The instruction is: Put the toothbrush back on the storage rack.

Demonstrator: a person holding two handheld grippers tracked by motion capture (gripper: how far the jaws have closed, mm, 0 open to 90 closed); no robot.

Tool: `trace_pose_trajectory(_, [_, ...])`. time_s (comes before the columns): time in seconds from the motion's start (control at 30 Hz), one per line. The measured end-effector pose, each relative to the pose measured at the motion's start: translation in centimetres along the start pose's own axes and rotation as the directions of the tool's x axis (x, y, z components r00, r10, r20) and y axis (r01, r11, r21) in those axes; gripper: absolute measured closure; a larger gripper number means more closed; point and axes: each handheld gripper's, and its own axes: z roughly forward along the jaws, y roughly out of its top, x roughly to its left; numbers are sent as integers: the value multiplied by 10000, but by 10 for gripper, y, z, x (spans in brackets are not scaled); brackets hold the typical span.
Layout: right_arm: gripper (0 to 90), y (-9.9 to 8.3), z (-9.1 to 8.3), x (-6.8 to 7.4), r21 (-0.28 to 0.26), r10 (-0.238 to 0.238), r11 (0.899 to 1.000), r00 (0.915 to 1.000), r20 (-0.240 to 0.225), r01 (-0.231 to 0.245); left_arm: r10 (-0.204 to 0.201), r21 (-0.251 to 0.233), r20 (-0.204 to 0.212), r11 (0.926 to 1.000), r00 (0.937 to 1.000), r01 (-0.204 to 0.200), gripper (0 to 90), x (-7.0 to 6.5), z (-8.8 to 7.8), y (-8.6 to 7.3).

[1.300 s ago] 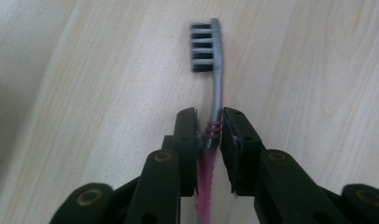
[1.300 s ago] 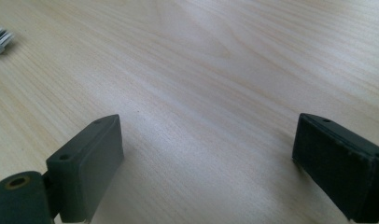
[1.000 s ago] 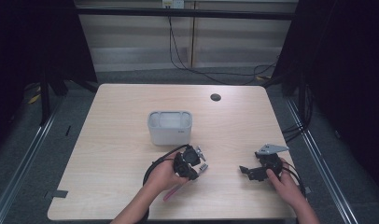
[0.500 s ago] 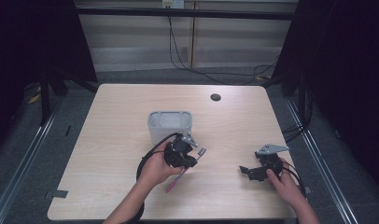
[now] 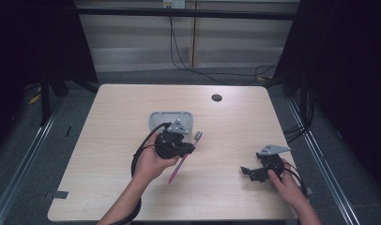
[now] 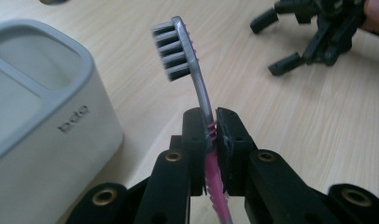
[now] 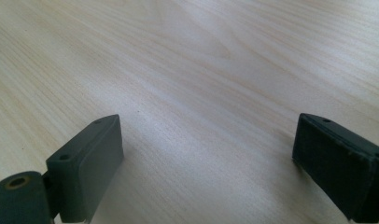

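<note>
Counting 1 toothbrush (image 6: 197,77), pinched in left gripper (image 6: 210,140) mid-frame; 1 grey holder (image 6: 43,121) at left; right gripper (image 7: 206,163) wide open, empty.

The table (image 7: 201,70) is pale wood-grain with a soft sheen. The toothbrush (image 6: 197,79) looks like smooth grey and pink plastic; the toothbrush holder (image 6: 47,121) is matt white; the tongs (image 6: 211,140) are matt black.

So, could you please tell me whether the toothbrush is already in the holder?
Not yet: the toothbrush is outside the holder, clamped by the left gripper.
</note>
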Motion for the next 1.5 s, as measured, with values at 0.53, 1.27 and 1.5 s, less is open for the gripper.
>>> trace_pose_trajectory(0.53, [81, 0, 0, 0, 3, -1, 10000, 10000, -3, 1, -570, -1573, -556, 9864, 9968, 476, 825, 15, -34, 9])
trace_pose_trajectory(1.27, [81, 0, 0, 0, 4, 0, 10000, 10000, -1, 0, -1215, -3098, -1452, 9481, 9819, 715, 824, 38, -68, 19])
trace_pose_trajectory(1.5, [81, 0, 0, 0, 2, 0, 10000, 10000, 1, 0, -1366, -3512, -1712, 9337, 9757, 691, 824, 43, -77, 24])
